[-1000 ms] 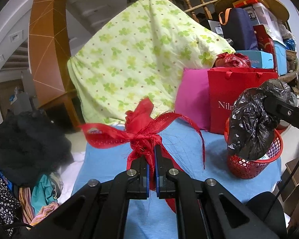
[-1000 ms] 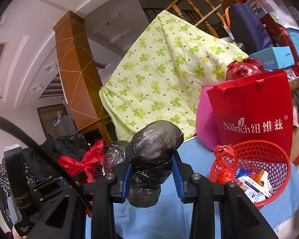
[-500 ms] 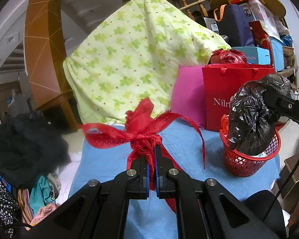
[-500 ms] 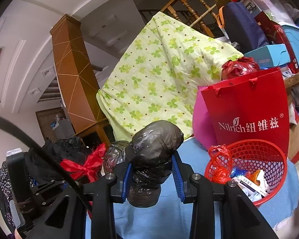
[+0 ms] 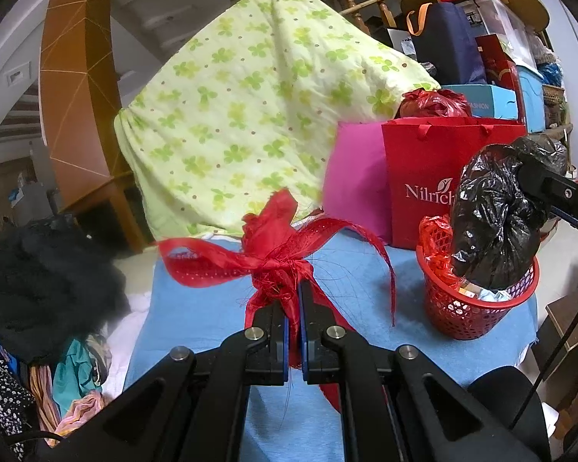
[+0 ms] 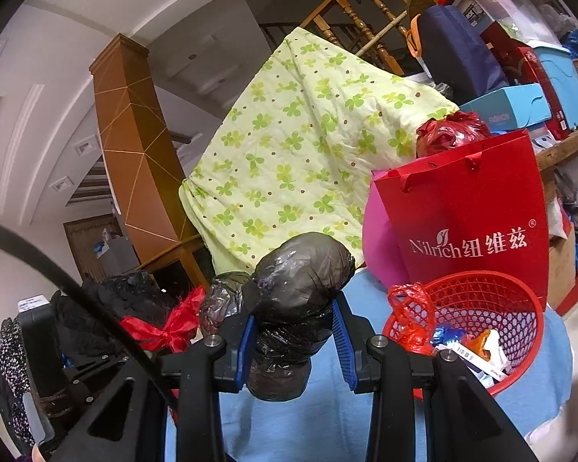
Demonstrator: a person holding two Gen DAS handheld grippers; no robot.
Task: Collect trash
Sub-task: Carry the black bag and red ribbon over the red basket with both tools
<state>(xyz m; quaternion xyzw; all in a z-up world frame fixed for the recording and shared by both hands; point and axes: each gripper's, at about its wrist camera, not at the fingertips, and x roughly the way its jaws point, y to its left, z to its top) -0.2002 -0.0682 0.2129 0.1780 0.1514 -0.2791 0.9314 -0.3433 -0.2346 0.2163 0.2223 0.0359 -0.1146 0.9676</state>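
My left gripper (image 5: pixel 293 300) is shut on a crumpled red mesh ribbon (image 5: pixel 273 250), held above the blue tablecloth (image 5: pixel 196 308). My right gripper (image 6: pixel 293 327) is shut on a knotted black plastic bag (image 6: pixel 296 292); in the left wrist view that black bag (image 5: pixel 493 215) hangs just over the red mesh basket (image 5: pixel 474 308). In the right wrist view the red basket (image 6: pixel 493 296) stands to the right of the bag and holds wrappers, a carton and a red plastic scrap. The ribbon (image 6: pixel 169 327) shows small at the left there.
A red paper gift bag (image 6: pixel 470 208) and a pink bag (image 5: pixel 354 188) stand behind the basket. A green clover quilt (image 5: pixel 258 115) drapes over the stair rail. Boxes and bags pile up at the right (image 6: pixel 520 61). Dark clothes (image 5: pixel 38 269) lie to the left.
Both views have drifted slightly; the basket and red gift bag sit a little further left in the frames. Both grips are unchanged.
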